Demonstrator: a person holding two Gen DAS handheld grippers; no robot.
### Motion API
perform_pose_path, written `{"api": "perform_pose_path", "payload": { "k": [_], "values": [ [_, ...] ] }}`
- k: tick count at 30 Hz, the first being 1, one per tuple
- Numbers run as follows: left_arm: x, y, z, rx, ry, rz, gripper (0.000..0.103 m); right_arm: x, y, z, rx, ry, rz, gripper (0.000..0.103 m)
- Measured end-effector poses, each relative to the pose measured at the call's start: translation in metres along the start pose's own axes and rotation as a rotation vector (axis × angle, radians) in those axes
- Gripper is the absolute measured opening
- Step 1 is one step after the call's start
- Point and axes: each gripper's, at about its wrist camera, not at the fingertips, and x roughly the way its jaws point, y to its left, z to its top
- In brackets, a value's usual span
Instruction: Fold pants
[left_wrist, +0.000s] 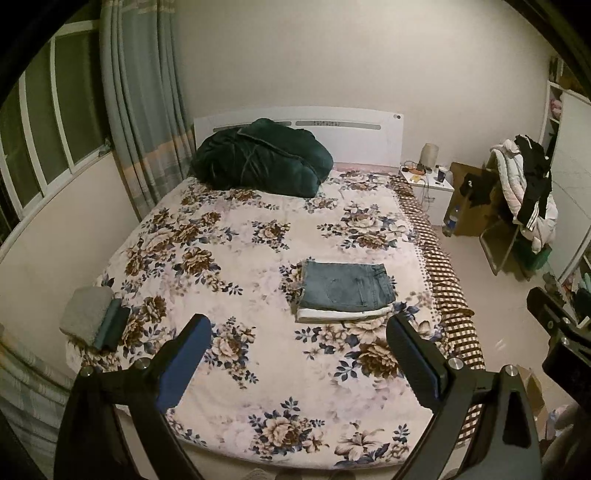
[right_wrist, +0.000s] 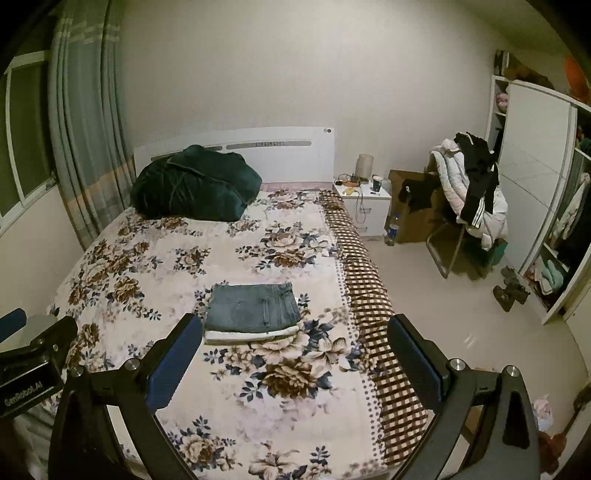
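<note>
Jeans sit folded into a compact blue denim rectangle (left_wrist: 347, 290), stacked on a folded white garment (left_wrist: 341, 315), on the right-of-centre part of the floral bedspread (left_wrist: 229, 258). By the look of it, folding is done or nearly so.

Left to right, left wrist view:
- grey folded towel-like bundle (left_wrist: 85, 313) with a dark teal folded cloth (left_wrist: 112, 329) beside it, at the bed's left corner.
- left gripper (left_wrist: 299, 362) released, jaws spread wide, nothing between them, held above the bed and well short of the stack.
- dark green bunched quilt (left_wrist: 258, 158) by the white headboard (left_wrist: 354, 134).
- white nightstand (left_wrist: 432, 188); chair heaped with a white padded jacket and black clothes (left_wrist: 524, 184).

Right wrist view: right gripper (right_wrist: 295, 354) likewise spread and empty, near the stack's front edge, not touching.

Judgement: if tidying remains, approach low from the front, press edges flush, avoid dragging the white layer out.

Writing: "GenRobot.AI", apparently, on the left gripper's body at the left edge of the right view. Headboard lettering is too small to read.
</note>
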Motion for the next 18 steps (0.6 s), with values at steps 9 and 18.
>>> {"api": "perform_pose_path", "payload": {
  "k": [9, 18],
  "values": [
    [-0.014, 0.000, -0.001, -0.011, -0.015, -0.020, 0.103, -0.011, 0.003, 0.003, -0.011, -0.003, -0.004, 0.103],
    [-0.023, -0.005, -0.005, -0.025, -0.017, -0.023, 0.103, -0.031, 0.001, 0.001, -0.014, -0.007, 0.008, 0.103]
  ]
}}
